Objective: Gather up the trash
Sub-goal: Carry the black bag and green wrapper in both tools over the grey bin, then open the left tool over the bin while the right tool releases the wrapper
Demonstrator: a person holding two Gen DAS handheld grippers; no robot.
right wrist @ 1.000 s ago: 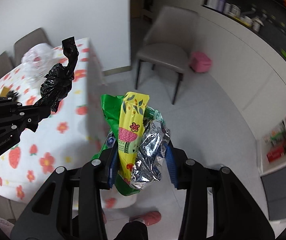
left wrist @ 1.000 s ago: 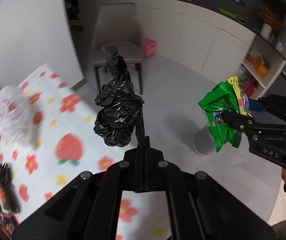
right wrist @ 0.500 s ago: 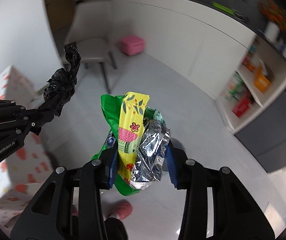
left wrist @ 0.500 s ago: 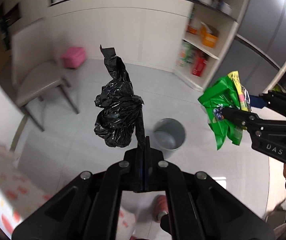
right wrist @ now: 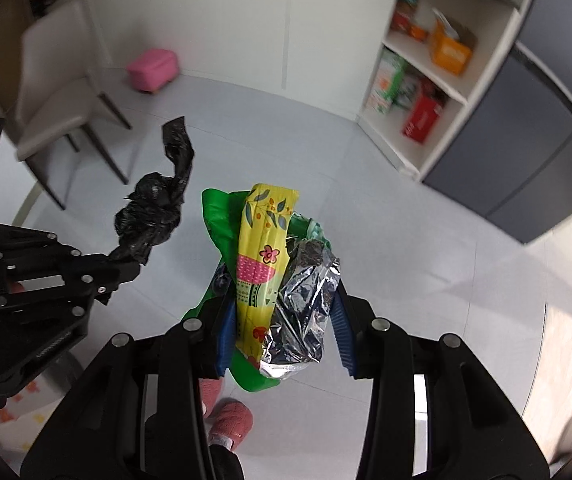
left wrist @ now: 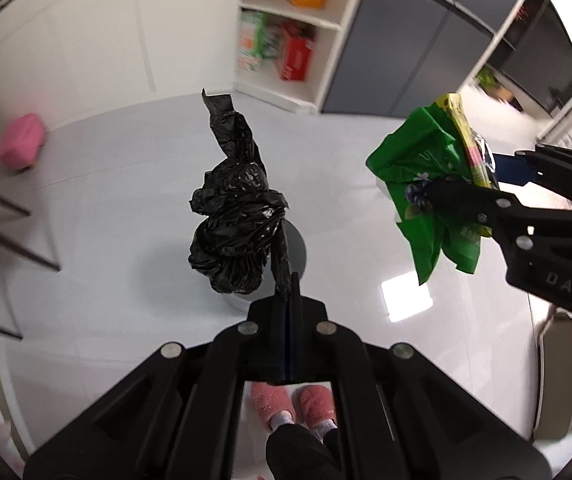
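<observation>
A crumpled black plastic bag (left wrist: 230,220) hangs from my left gripper (left wrist: 288,294), which is shut on its twisted tail. Directly behind the bag, a grey round bin (left wrist: 297,249) stands on the floor, mostly hidden by it. My right gripper (right wrist: 282,312) is shut on a bundle of wrappers (right wrist: 262,256): a green bag, a yellow flowered packet and silver foil. In the left wrist view that bundle (left wrist: 426,176) and the right gripper (left wrist: 482,200) sit to the right. In the right wrist view the left gripper (right wrist: 128,268) holds the black bag (right wrist: 152,216) at the left.
A pink stool (right wrist: 152,68) and a beige chair (right wrist: 56,96) stand by the white wall. Open shelves (right wrist: 418,80) hold boxes and packets. A person's pink slippers (left wrist: 292,402) are on the pale tiled floor below me. A corner of flowered tablecloth (right wrist: 18,412) shows at lower left.
Both views swung from the flowered table to the floor and shelves. The grey bin came in under the black bag. Both grippers kept their hold.
</observation>
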